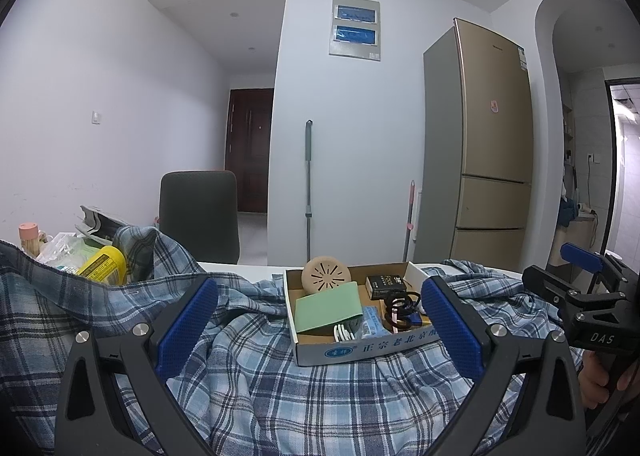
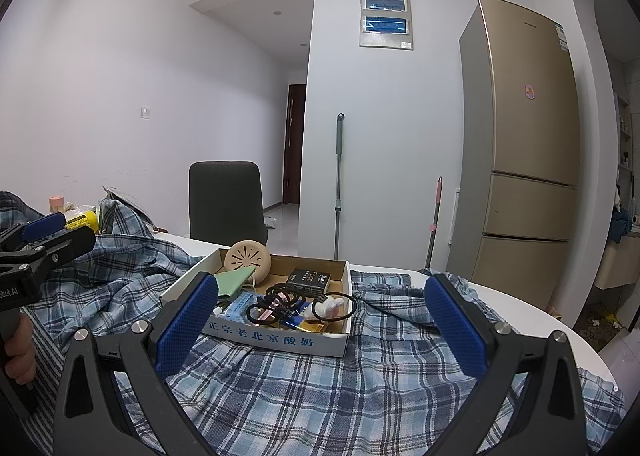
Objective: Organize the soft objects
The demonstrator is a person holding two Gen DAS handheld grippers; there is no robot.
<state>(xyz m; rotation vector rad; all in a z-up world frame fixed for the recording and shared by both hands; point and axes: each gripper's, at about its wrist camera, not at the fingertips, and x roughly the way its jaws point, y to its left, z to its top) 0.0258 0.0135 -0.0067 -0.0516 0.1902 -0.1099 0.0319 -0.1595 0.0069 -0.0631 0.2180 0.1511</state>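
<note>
The plaid shirt lies rumpled across the table, spreading from its near edge toward the far edge, with a shallow cardboard box of small items sitting on top of the cloth near the middle. Both grippers hang just above the shirt at the near edge, pointing toward the box. The left gripper has its blue pads wide apart with nothing between them, and the box lies straight ahead and slightly right of its centre line. The right gripper is likewise spread and empty, and the box sits ahead and a little to its left, so the box lies between the two and neither is clearly nearer. The shirt's length seems to run left to right across the table, bunched higher at the left by a yellow bottle, flatter toward the right edge. As I judge it, the box pins the cloth, so it probably has to come off before any folding.
</note>
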